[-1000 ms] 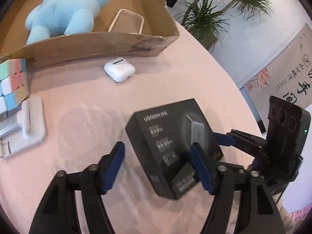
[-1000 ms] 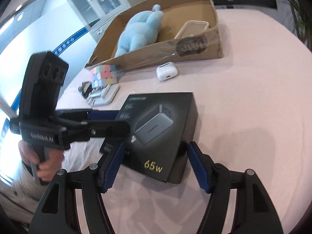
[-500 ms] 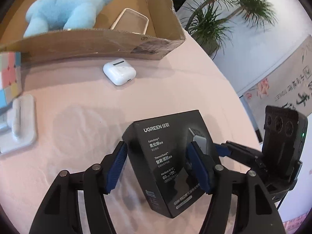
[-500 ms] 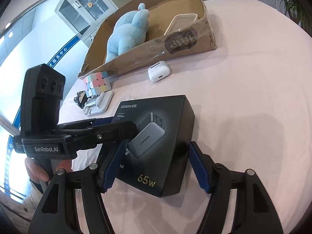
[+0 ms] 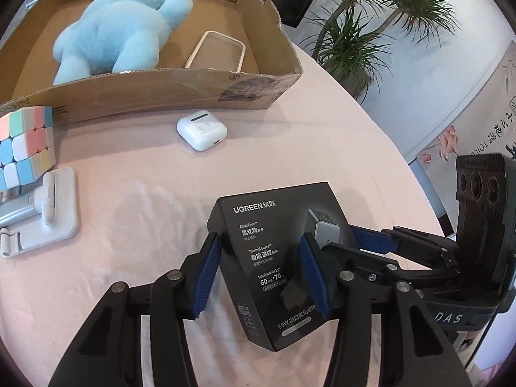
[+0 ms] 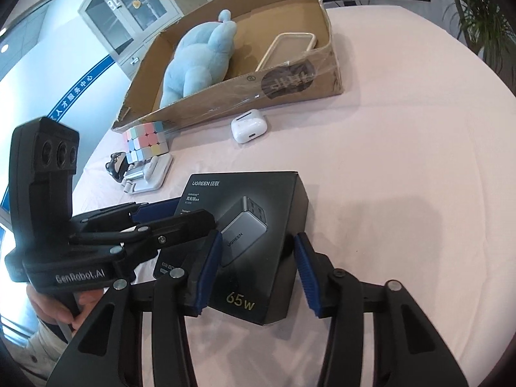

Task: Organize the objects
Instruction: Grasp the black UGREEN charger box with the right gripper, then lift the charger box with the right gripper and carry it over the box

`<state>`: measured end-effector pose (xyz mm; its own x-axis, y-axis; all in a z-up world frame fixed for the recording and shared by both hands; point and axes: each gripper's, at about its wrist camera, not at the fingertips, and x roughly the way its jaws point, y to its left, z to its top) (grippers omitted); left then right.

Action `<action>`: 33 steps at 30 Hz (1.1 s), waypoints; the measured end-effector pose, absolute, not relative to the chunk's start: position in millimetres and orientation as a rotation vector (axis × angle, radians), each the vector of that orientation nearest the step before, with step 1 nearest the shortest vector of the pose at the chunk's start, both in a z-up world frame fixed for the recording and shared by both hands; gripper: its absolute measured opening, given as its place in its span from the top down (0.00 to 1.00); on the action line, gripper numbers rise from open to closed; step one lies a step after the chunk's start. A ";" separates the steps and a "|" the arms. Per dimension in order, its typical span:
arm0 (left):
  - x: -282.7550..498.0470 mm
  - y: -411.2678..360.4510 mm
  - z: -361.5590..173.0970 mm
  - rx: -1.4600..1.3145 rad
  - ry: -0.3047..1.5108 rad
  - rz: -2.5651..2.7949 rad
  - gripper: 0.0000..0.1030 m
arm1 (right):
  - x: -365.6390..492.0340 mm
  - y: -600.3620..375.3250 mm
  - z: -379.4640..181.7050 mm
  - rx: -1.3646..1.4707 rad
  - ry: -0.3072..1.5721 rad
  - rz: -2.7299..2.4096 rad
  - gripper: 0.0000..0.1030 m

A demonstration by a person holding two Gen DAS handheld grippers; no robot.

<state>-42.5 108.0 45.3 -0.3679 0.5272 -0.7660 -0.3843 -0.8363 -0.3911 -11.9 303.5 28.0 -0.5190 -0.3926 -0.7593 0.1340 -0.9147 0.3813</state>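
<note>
A black UGREEN charger box (image 5: 274, 258) is held between both grippers just above the pink table. My left gripper (image 5: 258, 271) is shut on its near corner. My right gripper (image 6: 254, 271) is shut on the same box (image 6: 258, 232) from the other side. A cardboard box (image 5: 161, 90) at the back holds a blue plush toy (image 5: 119, 29) and a clear phone case (image 5: 216, 51). A white earbud case (image 5: 201, 130) lies in front of the cardboard box.
A pastel puzzle cube (image 5: 25, 145) and a white phone stand (image 5: 42, 209) sit at the left. A small dark figurine (image 6: 116, 166) stands beside the stand. Potted plants (image 5: 371, 22) stand beyond the table edge at the right.
The left gripper's jaws have closed in onto the charger box. The right gripper's jaws narrowed onto it too. The box tilted up off the cloth.
</note>
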 end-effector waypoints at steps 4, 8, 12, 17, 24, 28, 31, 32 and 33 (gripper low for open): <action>-40.9 109.8 48.9 -1.311 -0.182 2.236 0.53 | -11.4 303.1 29.6 1.346 -0.413 -2.483 0.58; -36.7 106.5 63.9 -1.273 -0.180 2.269 0.54 | -8.7 301.5 37.8 1.330 -0.420 -2.505 0.61; -42.0 98.2 85.4 -1.235 -0.257 2.265 0.54 | -8.3 296.6 52.6 1.303 -0.382 -2.535 0.63; -41.5 96.7 122.0 -1.122 -0.209 2.353 0.54 | -15.2 290.0 74.9 1.252 -0.384 -2.563 0.65; -57.8 84.1 162.3 -1.001 -0.279 2.369 0.54 | -25.0 287.5 118.5 1.114 -0.369 -2.637 0.65; -66.9 87.3 184.0 -0.951 -0.262 2.400 0.54 | -33.5 284.2 144.1 1.050 -0.311 -2.700 0.65; -79.3 87.9 193.3 -0.933 -0.279 2.397 0.54 | -42.1 289.2 160.1 1.008 -0.323 -2.728 0.65; -82.9 89.2 196.5 -0.930 -0.274 2.396 0.54 | -44.9 290.8 164.5 0.995 -0.328 -2.741 0.65; -87.5 88.8 200.0 -0.923 -0.293 2.397 0.54 | -47.6 290.5 168.5 0.986 -0.313 -2.750 0.65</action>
